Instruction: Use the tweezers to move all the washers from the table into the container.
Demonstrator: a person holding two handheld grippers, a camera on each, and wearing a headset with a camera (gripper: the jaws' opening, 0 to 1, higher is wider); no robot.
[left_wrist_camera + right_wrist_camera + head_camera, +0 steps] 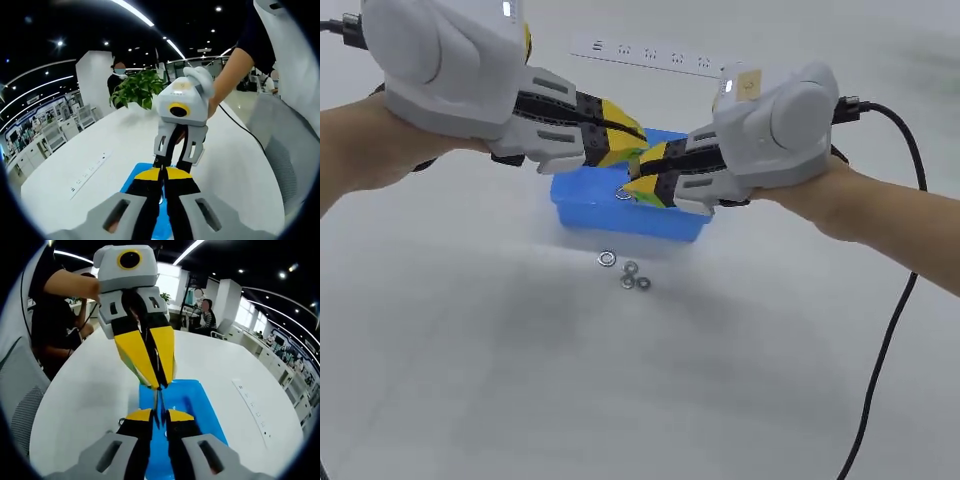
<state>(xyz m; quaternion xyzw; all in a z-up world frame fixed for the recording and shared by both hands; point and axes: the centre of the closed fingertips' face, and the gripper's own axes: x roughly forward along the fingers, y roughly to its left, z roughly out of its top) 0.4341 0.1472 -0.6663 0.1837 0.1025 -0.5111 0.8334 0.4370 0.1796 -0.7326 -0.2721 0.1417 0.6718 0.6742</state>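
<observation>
The blue container (620,215) sits mid-table, partly under both grippers. My right gripper (632,185) comes in from the right, shut on thin metal tweezers (159,407). A small washer (623,194) hangs at its tips over the container. My left gripper (638,140) comes in from the left with its jaws shut, tips just above the right gripper's tips. In the right gripper view the left gripper (160,385) points down at the tweezers' tip over the container (195,400). Several washers (607,259) lie on the table in front of the container.
A white power strip (650,55) lies at the table's far edge. A black cable (890,330) trails off the right gripper down the right side. A potted plant (140,87) and a person stand beyond the table.
</observation>
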